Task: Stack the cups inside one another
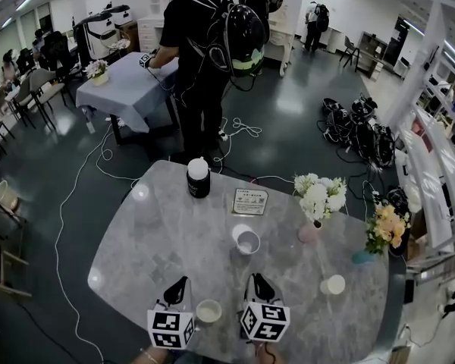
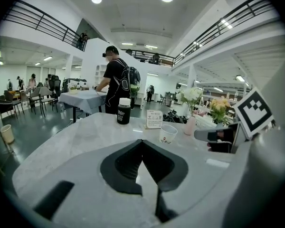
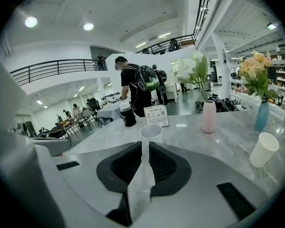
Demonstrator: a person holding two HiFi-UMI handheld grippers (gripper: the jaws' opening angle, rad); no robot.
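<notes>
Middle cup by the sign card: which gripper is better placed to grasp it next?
Probably right: the cup lies straight ahead of the right gripper, but off to one side of the left gripper. Both are shut.

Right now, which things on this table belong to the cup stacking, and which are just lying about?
For the job:
- near cup, between the two grippers
- middle cup
- right cup

Just lying about:
- black bottle
- sign card
- white flowers in a pink vase
- orange flowers in a teal vase
</notes>
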